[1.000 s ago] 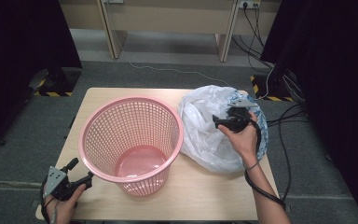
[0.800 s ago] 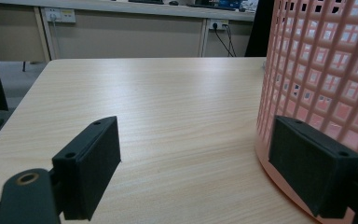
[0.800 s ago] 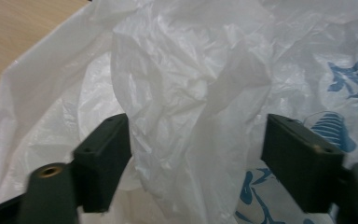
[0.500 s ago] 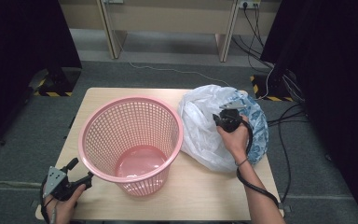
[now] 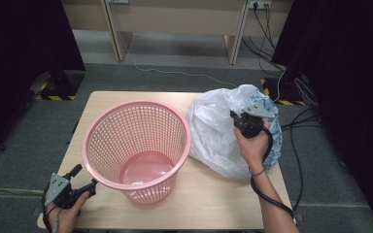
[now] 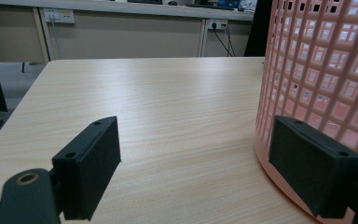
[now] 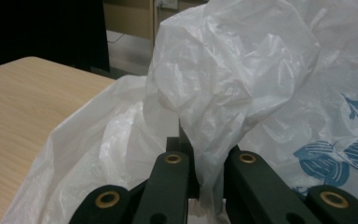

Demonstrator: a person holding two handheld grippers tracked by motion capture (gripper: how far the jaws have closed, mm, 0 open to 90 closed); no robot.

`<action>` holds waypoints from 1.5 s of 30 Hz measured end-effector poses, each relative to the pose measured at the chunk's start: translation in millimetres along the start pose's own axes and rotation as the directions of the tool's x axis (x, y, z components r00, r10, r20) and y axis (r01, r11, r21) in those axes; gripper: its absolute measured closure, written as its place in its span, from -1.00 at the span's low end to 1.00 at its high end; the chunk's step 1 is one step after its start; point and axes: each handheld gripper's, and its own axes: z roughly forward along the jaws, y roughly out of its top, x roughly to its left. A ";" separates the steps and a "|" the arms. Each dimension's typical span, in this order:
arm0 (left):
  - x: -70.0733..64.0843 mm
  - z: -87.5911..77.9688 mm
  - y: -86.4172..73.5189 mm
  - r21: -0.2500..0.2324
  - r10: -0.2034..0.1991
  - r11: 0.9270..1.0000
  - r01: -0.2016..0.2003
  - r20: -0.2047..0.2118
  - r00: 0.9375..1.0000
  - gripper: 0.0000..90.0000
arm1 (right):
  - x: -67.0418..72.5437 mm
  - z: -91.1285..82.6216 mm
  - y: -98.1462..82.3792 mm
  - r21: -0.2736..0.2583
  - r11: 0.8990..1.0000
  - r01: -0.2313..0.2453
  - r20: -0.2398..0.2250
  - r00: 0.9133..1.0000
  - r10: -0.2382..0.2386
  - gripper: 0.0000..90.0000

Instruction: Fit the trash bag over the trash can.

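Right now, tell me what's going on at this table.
A person works with a gripper in each hand. The right gripper has just closed on a fold of the white plastic bag, which lies crumpled on the right side of the table. The left gripper rests open at the near left corner, one jaw close to the base of the pink basket. The basket stands upright and holds nothing; the bag is not in it yet.

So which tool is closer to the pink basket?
Left. The left tool sits right beside the pink basket, one jaw by its base. The right tool is off to the basket's other side, clamped on the plastic bag.
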 end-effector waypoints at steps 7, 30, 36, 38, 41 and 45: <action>0.1 -0.1 0.0 -0.001 -0.001 1.000 0.001 0.001 1.000 -0.64 | -2.0 -15.0 10.6 -0.073 0.997 -0.007 0.011 1.000 0.008 0.97; -0.1 0.1 0.0 0.001 0.001 1.000 -0.001 0.000 1.000 -0.64 | -2.9 -61.3 51.5 -0.253 0.967 0.013 0.025 1.000 -0.007 0.97; -0.1 0.1 0.0 0.001 0.001 1.000 -0.001 0.000 1.000 -0.64 | -2.8 -66.9 56.3 -0.285 0.959 0.014 0.034 0.999 -0.004 0.97; -0.1 0.2 0.1 0.001 0.001 1.000 -0.001 0.000 1.000 -0.64 | -3.3 -69.4 58.3 -0.296 0.955 0.015 0.038 0.999 -0.003 0.97; -0.2 0.2 0.1 0.002 0.002 1.000 -0.002 0.000 1.000 -0.64 | -3.9 -73.1 61.3 -0.308 0.951 0.019 0.044 0.999 -0.005 0.97; -0.4 0.2 0.1 0.003 0.004 1.000 -0.004 0.000 1.000 -0.64 | -4.4 -77.4 64.6 -0.323 0.946 0.020 0.049 0.999 -0.005 0.97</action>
